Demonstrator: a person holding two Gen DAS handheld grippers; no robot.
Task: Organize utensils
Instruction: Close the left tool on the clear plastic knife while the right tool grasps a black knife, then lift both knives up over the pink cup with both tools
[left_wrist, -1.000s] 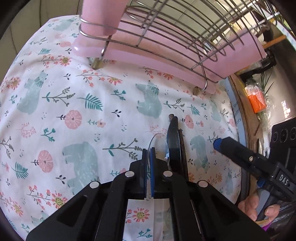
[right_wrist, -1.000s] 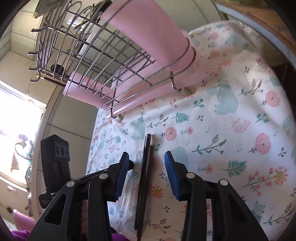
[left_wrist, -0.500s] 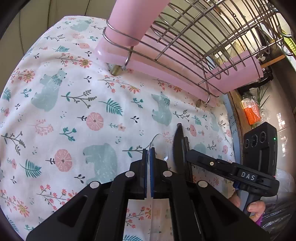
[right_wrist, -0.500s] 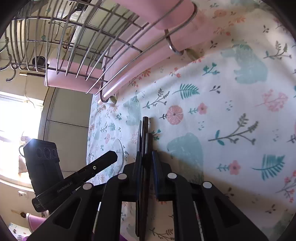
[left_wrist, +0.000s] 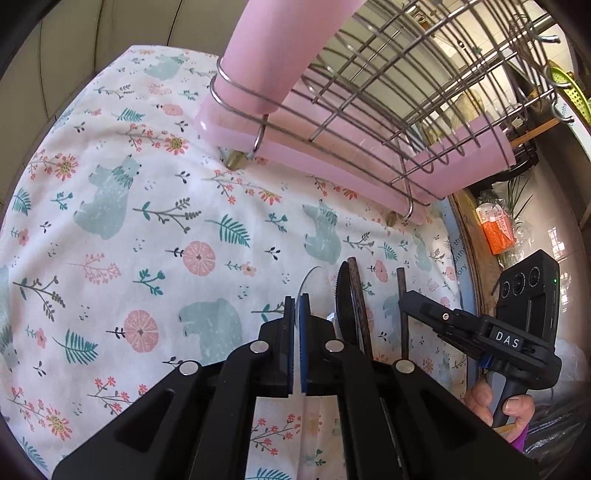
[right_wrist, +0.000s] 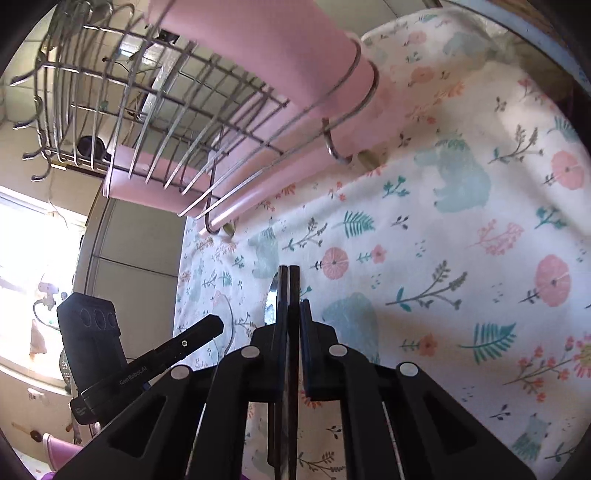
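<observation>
My left gripper (left_wrist: 295, 301) is shut on a thin clear utensil (left_wrist: 309, 280) whose rounded tip sticks out past the fingers. My right gripper (right_wrist: 291, 306) is shut on a pair of dark brown chopsticks (right_wrist: 289, 282) and holds them above the cloth. In the left wrist view one chopstick (left_wrist: 402, 299) shows at the right gripper's tip (left_wrist: 415, 301). A black serrated knife (left_wrist: 342, 295) and a brown stick (left_wrist: 356, 291) lie just right of my left gripper. The wire dish rack (left_wrist: 388, 88) with its pink tray (left_wrist: 332, 166) stands ahead.
A floral bear-print cloth (left_wrist: 129, 229) covers the table. A pink cylinder holder (left_wrist: 266, 48) sits in the rack's near corner; it also shows in the right wrist view (right_wrist: 266, 48). An orange packet (left_wrist: 496, 232) lies beyond the table's right edge.
My right gripper went from open around the chopsticks to shut on them and has lifted them. Both grippers moved closer to the rack.
</observation>
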